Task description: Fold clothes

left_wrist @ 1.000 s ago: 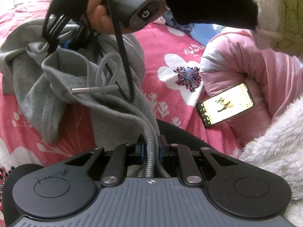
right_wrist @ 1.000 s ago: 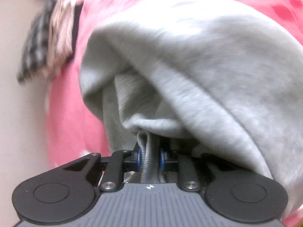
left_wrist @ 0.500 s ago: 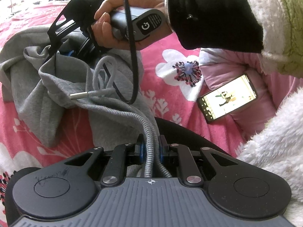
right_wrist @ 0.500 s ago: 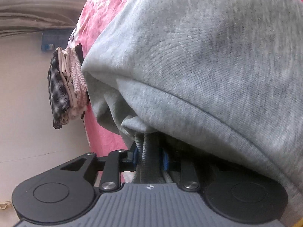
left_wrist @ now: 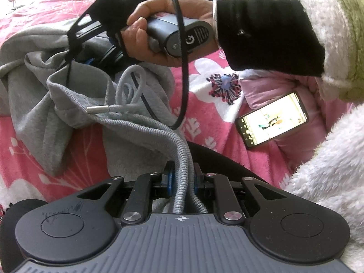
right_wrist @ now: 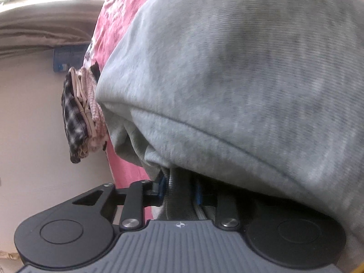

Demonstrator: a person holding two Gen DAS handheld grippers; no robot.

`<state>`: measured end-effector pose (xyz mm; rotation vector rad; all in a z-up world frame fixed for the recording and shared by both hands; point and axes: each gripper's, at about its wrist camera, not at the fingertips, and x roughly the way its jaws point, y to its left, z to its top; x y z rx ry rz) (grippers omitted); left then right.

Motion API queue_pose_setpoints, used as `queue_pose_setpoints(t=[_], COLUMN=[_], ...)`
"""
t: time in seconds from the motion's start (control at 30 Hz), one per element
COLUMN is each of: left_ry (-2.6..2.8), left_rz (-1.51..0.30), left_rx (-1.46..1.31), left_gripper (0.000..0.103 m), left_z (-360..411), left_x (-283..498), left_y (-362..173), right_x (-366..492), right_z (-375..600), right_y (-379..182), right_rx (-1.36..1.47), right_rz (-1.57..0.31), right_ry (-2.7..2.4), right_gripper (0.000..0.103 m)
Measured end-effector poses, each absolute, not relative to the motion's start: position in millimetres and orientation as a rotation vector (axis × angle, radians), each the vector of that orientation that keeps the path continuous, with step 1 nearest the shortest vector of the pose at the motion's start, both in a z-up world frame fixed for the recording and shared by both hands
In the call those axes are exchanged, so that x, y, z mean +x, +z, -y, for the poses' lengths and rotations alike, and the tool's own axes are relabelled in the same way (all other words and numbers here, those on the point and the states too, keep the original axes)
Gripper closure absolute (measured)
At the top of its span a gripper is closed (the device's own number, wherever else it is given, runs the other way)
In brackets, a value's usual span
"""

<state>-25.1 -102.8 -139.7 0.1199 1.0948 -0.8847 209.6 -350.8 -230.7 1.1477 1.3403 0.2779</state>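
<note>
A grey hooded sweatshirt (left_wrist: 41, 104) lies bunched on the pink flowered bedspread (left_wrist: 204, 113). My left gripper (left_wrist: 182, 177) is shut on its grey drawstring (left_wrist: 141, 122), whose metal tip (left_wrist: 97, 109) points left. In the left wrist view a hand holds the right gripper (left_wrist: 91, 61) against the top of the sweatshirt. Seen from the right wrist, my right gripper (right_wrist: 179, 188) is shut on a fold of the grey sweatshirt (right_wrist: 250, 79), which drapes over it and fills most of the frame.
A phone (left_wrist: 273, 120) with a lit screen lies on pink fabric at the right, beside a white fluffy sleeve (left_wrist: 329, 170). A black cable (left_wrist: 184, 68) hangs from the right gripper's handle. A stack of folded clothes (right_wrist: 82, 111) sits at the bedspread's far edge.
The hand with the right gripper has shifted right and lower in the left wrist view, still holding the sweatshirt. The right wrist view has swung, bringing the folded stack more into sight.
</note>
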Motion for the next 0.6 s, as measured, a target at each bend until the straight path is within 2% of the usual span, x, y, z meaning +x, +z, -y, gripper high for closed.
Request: queue_pose_setpoints(t=[0.23, 0.43, 0.6], left_ry=[-0.846, -0.765, -0.672], left_rz=[-1.067, -0.940, -0.818], left_rx=[0.142, 0.121, 0.026], left_gripper=[0.090, 0.093, 0.093], left_z=[103.3, 84.1, 56.2], left_x=[-31.0, -33.0, 1.4], left_y=[-133.6, -109.5, -66.8], right_x=[201.0, 211.9, 213.3], right_z=[358.1, 388.6, 433.2], right_y=[-198.7, -97.4, -20.2], right_rx=[1.117, 1.017, 0.984], right_rz=[-1.259, -1.059, -0.887], right_ry=[0.281, 0.381, 0.386], right_gripper=[0.089, 0.090, 0.090])
